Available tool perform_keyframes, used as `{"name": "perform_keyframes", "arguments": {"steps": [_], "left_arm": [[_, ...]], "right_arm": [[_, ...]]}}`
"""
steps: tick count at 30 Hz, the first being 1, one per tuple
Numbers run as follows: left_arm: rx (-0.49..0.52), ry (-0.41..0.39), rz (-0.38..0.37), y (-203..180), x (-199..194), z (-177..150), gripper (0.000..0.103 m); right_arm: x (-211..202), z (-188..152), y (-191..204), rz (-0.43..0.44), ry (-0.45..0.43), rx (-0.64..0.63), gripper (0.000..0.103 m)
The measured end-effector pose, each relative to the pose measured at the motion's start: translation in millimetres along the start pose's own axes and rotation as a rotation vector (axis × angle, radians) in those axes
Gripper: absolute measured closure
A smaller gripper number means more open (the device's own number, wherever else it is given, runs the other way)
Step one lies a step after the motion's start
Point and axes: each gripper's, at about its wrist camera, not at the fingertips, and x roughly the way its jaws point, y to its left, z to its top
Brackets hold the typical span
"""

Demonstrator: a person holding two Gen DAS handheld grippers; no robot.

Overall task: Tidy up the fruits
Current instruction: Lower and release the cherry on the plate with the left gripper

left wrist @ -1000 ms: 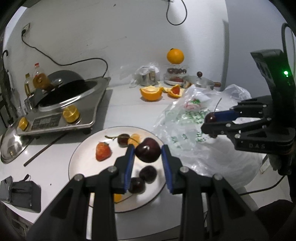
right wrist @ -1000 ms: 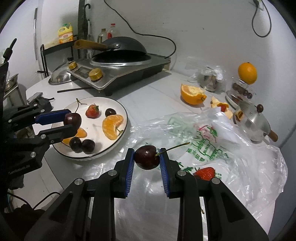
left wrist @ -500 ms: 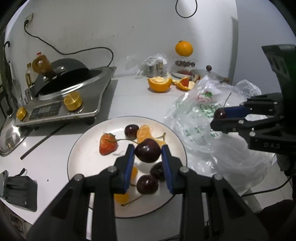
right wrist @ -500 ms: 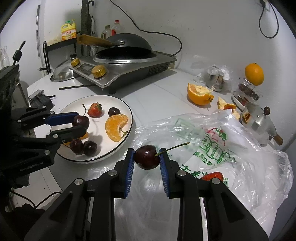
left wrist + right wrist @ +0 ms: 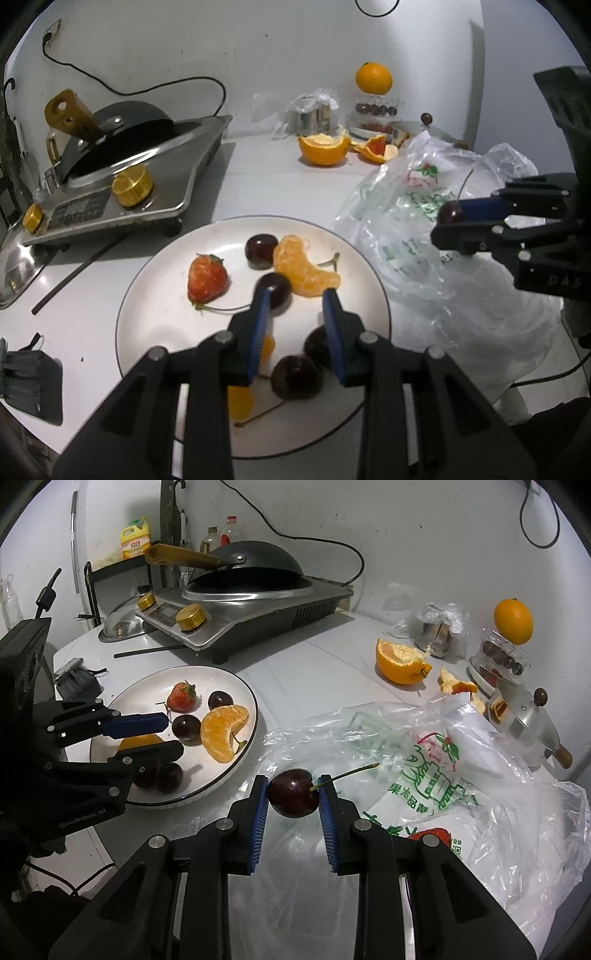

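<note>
White worktop (image 5: 303, 664), with the cooker (image 5: 258, 616) at its back left corner. A crumpled plastic bag (image 5: 480, 812) sprawls over the right front, and the white plate (image 5: 155, 325) sits by the front left edge. The left gripper (image 5: 297, 293) hangs low over the plate, pads spread with bare plate between them. A loose cherry (image 5: 277, 290) lies just off the tip of one finger, touching the mandarin piece (image 5: 304, 267). The right gripper (image 5: 292, 781) is over the bag's near edge, pinching a stemmed cherry (image 5: 293, 798) between its blue pads. There's a strawberry (image 5: 207, 277) on the plate too.
</note>
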Motion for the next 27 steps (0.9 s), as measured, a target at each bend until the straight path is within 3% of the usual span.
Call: {"name": "perform_keyframes", "arguments": {"steps": [13,15,18,27], "left_arm": [[-0.046,-0.033,0.003,20,-21,-2,0.066],[-0.055,-0.040,0.005,25,-25,-3,0.064],[-0.074,-0.055,0.004,31,-30,-6,0.053],[-0.102,-0.075,0.016,50,-42,-13,0.052]], "right_arm": [[-1,10,18,0.004,-0.010,-0.040,0.074],[-1,13,23,0.005,-0.009,-0.051,0.074],[0,17,31,0.007,-0.009,-0.064,0.074],[9,31,57,0.032,-0.005,-0.105,0.074]]}}
